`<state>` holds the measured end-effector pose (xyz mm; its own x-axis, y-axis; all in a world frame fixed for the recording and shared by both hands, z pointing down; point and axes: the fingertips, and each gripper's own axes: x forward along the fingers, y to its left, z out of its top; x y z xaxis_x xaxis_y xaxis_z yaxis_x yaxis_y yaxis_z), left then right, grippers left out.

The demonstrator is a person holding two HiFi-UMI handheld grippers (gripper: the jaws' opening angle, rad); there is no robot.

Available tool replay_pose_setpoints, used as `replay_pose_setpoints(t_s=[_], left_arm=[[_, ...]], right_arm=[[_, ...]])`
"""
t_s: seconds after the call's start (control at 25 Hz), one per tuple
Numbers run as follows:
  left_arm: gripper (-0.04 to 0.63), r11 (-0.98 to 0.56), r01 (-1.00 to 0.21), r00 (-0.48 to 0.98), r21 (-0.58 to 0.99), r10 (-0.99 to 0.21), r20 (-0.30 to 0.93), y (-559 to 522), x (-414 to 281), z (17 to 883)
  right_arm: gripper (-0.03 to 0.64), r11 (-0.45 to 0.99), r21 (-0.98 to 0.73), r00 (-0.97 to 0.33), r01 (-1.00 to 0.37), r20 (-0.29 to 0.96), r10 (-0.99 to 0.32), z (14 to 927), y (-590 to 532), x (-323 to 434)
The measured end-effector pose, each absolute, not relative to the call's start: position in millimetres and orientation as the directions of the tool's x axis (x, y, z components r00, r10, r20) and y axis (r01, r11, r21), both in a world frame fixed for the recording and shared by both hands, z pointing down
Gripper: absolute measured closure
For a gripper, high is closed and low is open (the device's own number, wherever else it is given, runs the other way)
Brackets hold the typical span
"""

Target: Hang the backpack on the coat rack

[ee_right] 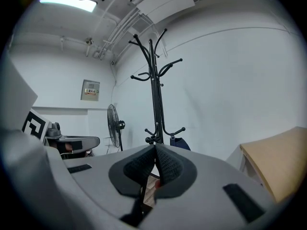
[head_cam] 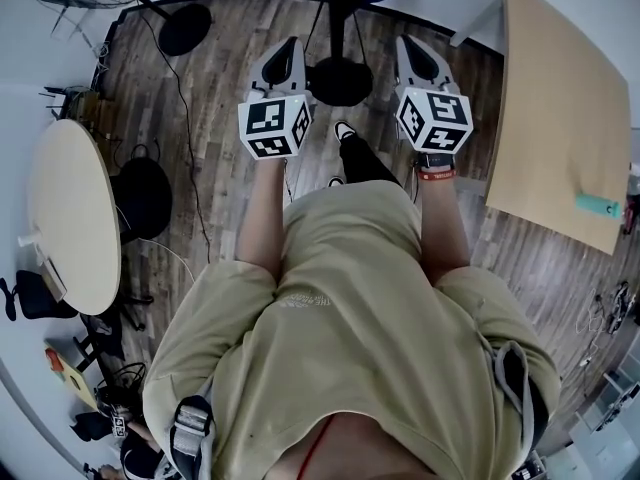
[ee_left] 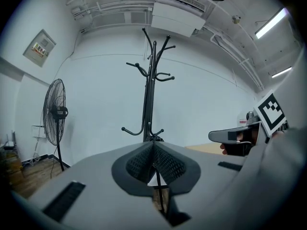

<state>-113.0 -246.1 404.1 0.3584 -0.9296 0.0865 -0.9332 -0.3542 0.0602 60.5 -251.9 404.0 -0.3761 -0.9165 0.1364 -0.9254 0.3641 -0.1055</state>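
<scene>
Progress looks nearly complete: the backpack, a dark blue shape just right of centre, seems hung low on the coat rack. Your left gripper and right gripper are pinched closed, empty; only stepping back remains.

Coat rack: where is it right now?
The coat rack stands straight ahead near the white wall, its base between the left gripper and right gripper in the head view, a standing fan to its left.

Bare floor ahead, coat rack standing mid-path, table at right
</scene>
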Motion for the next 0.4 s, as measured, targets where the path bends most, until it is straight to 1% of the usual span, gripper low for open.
replay_pose_setpoints(t_s=[0.2, 0.4], left_arm=[[0.572, -0.369, -0.926, 0.375, 0.077, -0.921, 0.106, -251.3, -104.7, 412.6], [0.572, -0.365, -0.925, 0.377, 0.101, -0.916, 0.137, -261.3, -112.8, 433.1]], right_arm=[[0.601, 0.365, -0.101, -0.377, -0.926, 0.155, -0.913, 408.7, -252.6, 65.1], [0.601, 0.383, -0.102, -0.395, -0.918, 0.184, -0.9, 423.5, -257.9, 57.0]])
